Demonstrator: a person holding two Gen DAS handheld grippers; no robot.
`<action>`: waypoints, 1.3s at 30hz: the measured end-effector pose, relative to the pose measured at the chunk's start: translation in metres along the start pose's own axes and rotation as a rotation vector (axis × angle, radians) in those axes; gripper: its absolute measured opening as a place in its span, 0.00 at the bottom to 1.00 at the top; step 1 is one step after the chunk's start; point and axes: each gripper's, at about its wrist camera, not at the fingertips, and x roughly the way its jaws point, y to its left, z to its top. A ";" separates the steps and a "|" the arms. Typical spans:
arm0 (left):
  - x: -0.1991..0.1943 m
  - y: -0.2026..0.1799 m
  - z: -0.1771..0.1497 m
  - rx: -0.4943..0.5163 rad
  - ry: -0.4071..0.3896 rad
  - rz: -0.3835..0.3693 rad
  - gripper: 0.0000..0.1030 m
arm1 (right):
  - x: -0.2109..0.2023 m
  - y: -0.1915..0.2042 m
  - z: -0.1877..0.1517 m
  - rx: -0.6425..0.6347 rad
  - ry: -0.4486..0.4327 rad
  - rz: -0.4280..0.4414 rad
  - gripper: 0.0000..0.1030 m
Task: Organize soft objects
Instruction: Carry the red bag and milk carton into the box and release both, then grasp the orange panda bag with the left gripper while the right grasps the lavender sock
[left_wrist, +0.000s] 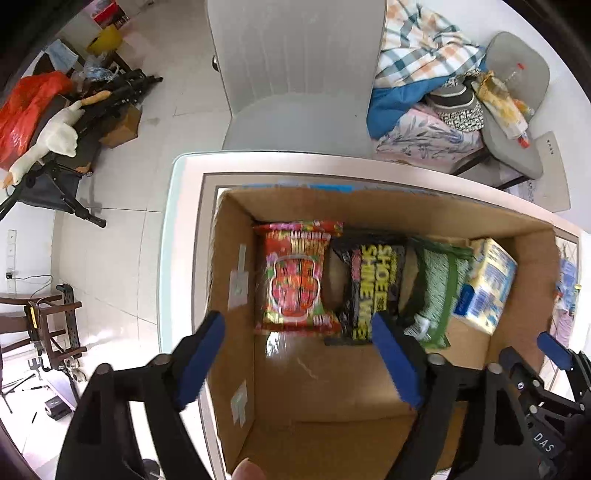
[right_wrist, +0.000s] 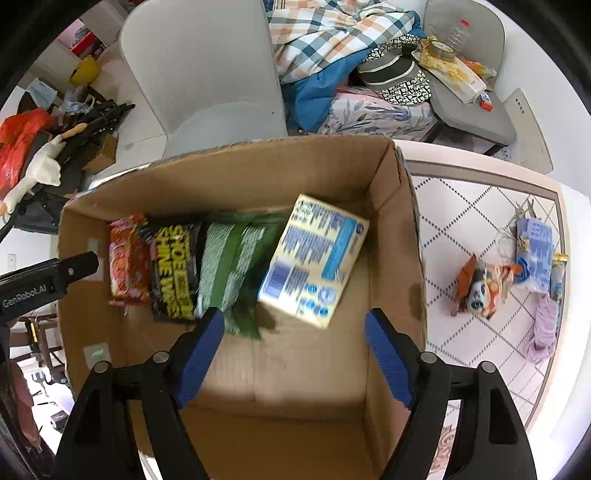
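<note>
An open cardboard box stands on the table. Inside lie a red snack pack, a black Shoe Shine Wipes pack, a green pack and a yellow-and-blue tissue pack, side by side at the far end. My left gripper is open and empty above the box's left side. My right gripper is open and empty above the box, just short of the tissue pack. The right gripper also shows in the left wrist view.
On the patterned tabletop right of the box lie an orange pack, a blue tissue pack and a lilac soft item. A white chair stands behind the table. Bedding and floor clutter lie beyond.
</note>
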 end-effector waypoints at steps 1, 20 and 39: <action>-0.006 0.000 -0.008 0.000 -0.017 -0.005 0.87 | -0.003 0.000 -0.005 -0.003 0.000 0.005 0.81; -0.099 -0.004 -0.132 -0.028 -0.250 -0.019 1.00 | -0.101 0.001 -0.108 -0.086 -0.165 0.011 1.00; -0.172 -0.024 -0.197 -0.038 -0.355 -0.028 0.99 | -0.177 -0.021 -0.179 -0.097 -0.256 0.115 1.00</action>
